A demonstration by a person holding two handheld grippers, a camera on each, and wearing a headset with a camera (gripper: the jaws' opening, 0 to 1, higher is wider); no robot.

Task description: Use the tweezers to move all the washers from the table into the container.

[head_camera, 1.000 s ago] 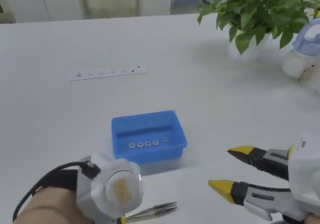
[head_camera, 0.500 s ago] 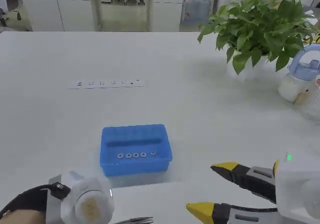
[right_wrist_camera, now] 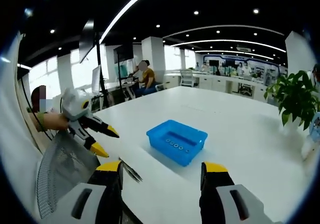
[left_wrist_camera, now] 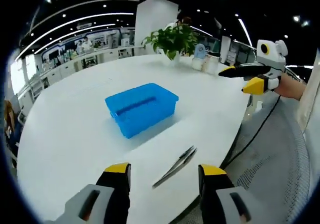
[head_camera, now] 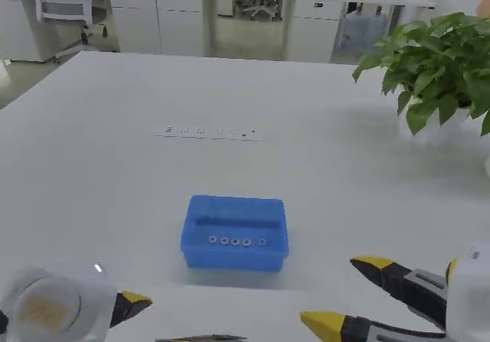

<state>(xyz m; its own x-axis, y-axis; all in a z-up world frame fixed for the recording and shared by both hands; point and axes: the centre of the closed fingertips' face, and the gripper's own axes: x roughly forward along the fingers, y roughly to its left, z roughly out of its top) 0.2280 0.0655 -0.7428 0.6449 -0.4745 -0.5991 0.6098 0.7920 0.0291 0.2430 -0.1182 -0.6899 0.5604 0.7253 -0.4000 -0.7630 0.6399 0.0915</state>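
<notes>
White table (head_camera: 115, 174), washers (head_camera: 236, 241) in blue container (head_camera: 233, 259)

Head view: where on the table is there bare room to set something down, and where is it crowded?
Free: the wide stretch left of the blue container, the band between it and the power strip, and the span between the container and the potted plant. Crowded: the near edge, where the tweezers lie between the left hand-held gripper and the right hand-held gripper.
</notes>
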